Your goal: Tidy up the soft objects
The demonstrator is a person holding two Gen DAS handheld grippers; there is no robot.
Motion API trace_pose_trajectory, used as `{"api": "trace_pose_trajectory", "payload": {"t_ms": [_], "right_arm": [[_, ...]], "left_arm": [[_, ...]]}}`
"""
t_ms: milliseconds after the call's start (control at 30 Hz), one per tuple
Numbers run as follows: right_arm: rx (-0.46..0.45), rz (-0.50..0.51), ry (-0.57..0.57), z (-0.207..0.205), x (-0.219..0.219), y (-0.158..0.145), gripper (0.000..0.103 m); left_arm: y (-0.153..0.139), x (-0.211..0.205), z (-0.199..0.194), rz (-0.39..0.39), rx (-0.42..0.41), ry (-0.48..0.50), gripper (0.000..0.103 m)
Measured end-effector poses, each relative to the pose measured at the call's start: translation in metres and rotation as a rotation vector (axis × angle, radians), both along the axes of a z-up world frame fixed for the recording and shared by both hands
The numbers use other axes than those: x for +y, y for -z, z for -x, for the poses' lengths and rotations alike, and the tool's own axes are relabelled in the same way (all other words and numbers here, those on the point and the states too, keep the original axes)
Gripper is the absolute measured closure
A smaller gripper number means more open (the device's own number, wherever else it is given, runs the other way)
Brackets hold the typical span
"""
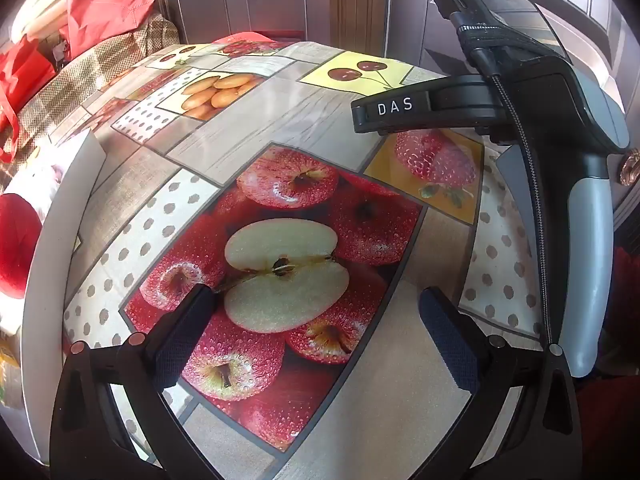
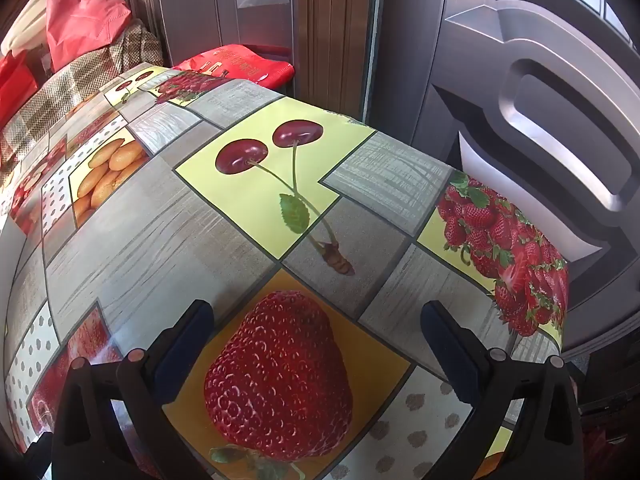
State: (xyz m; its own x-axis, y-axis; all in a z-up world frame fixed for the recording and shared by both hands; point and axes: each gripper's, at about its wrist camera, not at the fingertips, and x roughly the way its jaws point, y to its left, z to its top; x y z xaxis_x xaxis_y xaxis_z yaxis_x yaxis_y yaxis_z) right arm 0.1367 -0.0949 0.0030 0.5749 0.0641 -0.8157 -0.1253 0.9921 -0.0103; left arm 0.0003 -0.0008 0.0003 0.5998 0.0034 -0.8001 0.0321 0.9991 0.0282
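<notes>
While both grippers hang above the fruit-printed tabletop (image 1: 248,128), their jaws stand spread with nothing between them. The left gripper (image 1: 316,312) sits over the printed apples at lower centre of its frame; the right gripper (image 2: 318,318) sits over the printed strawberry, and its body (image 1: 560,128) fills the right side of the left view. A white box (image 1: 52,248) lines the left edge of the left view, with a red soft thing (image 1: 16,248) inside it at far left. Upper left in both frames, red bags (image 2: 80,16) lie past the tabletop's far edge. Dark doors (image 2: 540,92) stand close behind the tabletop's far and right edges.
</notes>
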Motion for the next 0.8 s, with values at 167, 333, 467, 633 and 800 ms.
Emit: {"api": "trace_pose_trajectory", "payload": {"t_ms": [167, 333, 467, 633, 800], "right_arm": [[-0.002, 0.002, 0.0, 0.0, 0.0004, 0.0002, 0.0], [-0.002, 0.002, 0.0, 0.0001, 0.0008, 0.0005, 0.0], [-0.002, 0.002, 0.0, 0.0001, 0.0011, 0.0006, 0.0], [-0.002, 0.002, 0.0, 0.0002, 0.0014, 0.0009, 0.0], [-0.002, 0.002, 0.0, 0.0002, 0.0018, 0.0012, 0.0]], "left_arm": [[0.0003, 0.0007, 0.0003, 0.002, -0.001, 0.0, 0.001], [0.0003, 0.0007, 0.0003, 0.002, -0.001, 0.0, 0.001], [0.0002, 0.0007, 0.0003, 0.002, -0.001, 0.0, 0.001], [0.0003, 0.0007, 0.0003, 0.002, -0.001, 0.0, 0.001], [0.0003, 0.0007, 0.0003, 0.002, -0.001, 0.0, 0.001]]}}
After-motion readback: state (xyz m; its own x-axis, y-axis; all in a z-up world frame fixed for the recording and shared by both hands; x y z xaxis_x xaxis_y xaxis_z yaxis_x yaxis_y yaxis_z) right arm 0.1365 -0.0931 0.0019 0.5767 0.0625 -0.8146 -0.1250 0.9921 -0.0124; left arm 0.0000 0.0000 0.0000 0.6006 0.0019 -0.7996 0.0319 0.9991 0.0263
